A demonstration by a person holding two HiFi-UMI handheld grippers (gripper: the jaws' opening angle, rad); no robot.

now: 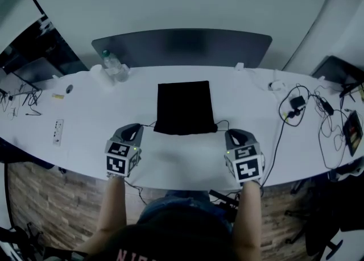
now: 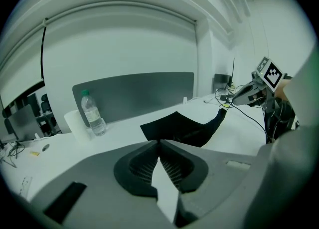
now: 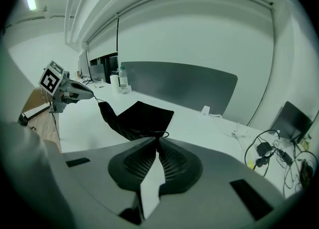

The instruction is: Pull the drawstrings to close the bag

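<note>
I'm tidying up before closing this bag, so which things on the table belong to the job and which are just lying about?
For the job: black bag; left drawstring in the left gripper; right drawstring in the right gripper.
Lying about: water bottle; charger with cables; power strip.

White curved tabletop: flat black fabric bag lies at centre, drawstring end toward the near edge. Left gripper sits just off the bag's near-left corner and right gripper just off its near-right corner. A thin black drawstring runs from each corner into the jaws on that side. Clear plastic water bottle and white cylindrical roll stand side by side at the far edge, left of bag. White power strip toward left end. Tangle of black cables right of bag. Dark grey divider panel behind far edge
</note>
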